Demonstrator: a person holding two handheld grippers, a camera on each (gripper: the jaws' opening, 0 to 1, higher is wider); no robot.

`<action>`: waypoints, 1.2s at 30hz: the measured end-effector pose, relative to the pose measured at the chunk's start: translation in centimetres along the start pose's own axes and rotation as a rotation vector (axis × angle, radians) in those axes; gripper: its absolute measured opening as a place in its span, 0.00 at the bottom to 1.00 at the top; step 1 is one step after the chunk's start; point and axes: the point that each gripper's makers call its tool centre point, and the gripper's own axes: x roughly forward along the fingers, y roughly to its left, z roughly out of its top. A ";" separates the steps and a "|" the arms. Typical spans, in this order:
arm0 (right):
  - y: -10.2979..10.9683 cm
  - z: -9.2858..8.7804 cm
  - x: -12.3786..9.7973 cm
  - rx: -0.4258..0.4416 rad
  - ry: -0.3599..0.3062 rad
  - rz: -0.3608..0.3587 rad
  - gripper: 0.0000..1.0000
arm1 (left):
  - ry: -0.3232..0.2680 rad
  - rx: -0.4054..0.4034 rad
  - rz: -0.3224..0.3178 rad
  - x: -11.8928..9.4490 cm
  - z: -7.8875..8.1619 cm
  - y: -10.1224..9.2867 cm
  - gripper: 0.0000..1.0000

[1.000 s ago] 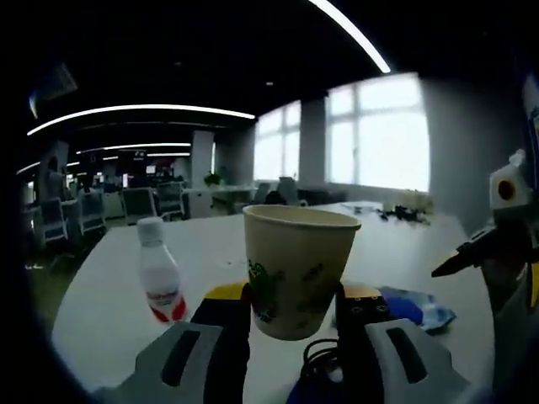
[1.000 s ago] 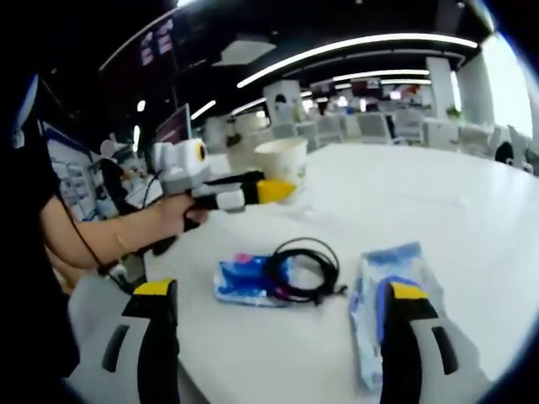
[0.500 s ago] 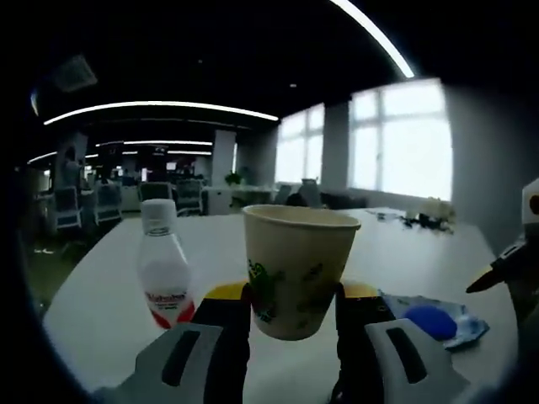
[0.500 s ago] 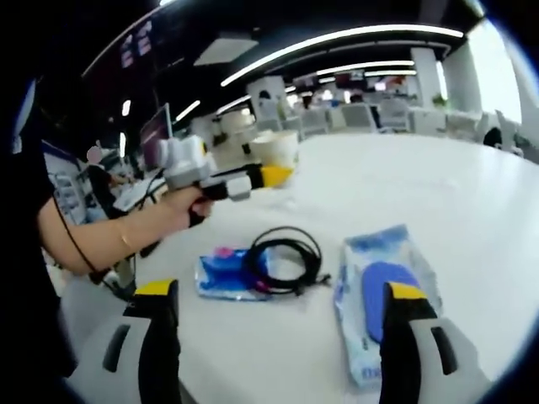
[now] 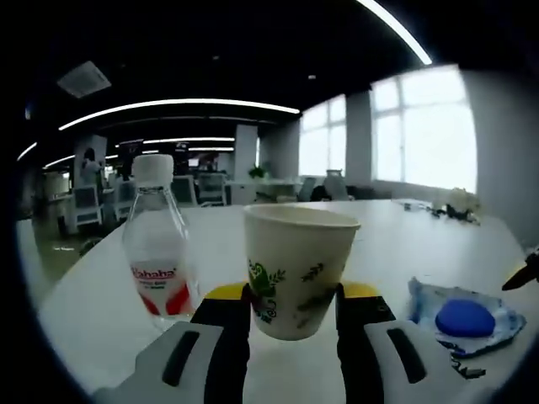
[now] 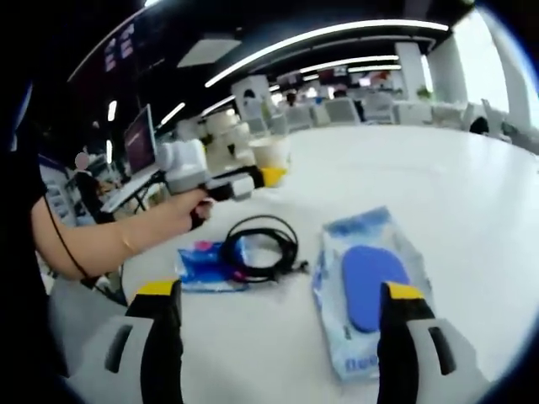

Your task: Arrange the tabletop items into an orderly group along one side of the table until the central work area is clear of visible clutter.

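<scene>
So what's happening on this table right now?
A person is tidying a white table with two tools. The left hand-held gripper is shut on a paper cup, beside a water bottle. The right hand-held gripper is open above a wipes pack, a black cable and a small blue packet.

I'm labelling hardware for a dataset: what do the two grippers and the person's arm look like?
Both grippers, left and right, have grey jaws with black slots and yellow tips. In the right gripper view the left one has a white body. The arm is bare below a dark sleeve.
</scene>
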 end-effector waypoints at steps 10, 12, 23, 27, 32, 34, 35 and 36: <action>-0.5 -0.9 0.2 0.040 0.012 -0.015 0.92 | -0.020 -0.036 0.048 1.2 -0.6 0.7 0.37; -0.6 -1.1 0.3 0.043 0.015 -0.015 0.92 | 0.000 -0.019 0.062 1.4 -1.3 0.8 0.37; -1.4 -1.8 0.3 0.054 0.009 -0.046 0.91 | 0.035 0.014 0.061 2.4 -2.7 1.3 0.37; -1.5 -1.9 0.5 0.032 0.024 -0.059 0.91 | 0.051 -0.013 0.059 2.4 -3.2 1.2 0.37; -1.5 -1.7 0.6 0.020 0.020 -0.059 0.91 | 0.078 -0.025 0.067 2.4 -4.0 1.5 0.37; -1.6 -1.8 0.5 0.024 0.020 -0.062 0.91 | 0.082 -0.024 0.073 2.3 -4.2 1.6 0.37; -1.7 -1.8 0.5 0.024 0.020 -0.066 0.91 | 0.085 -0.024 0.072 2.2 -4.3 1.6 0.37; -1.9 -1.9 0.4 0.025 0.024 -0.070 0.91 | 0.086 -0.024 0.074 2.3 -4.4 1.6 0.37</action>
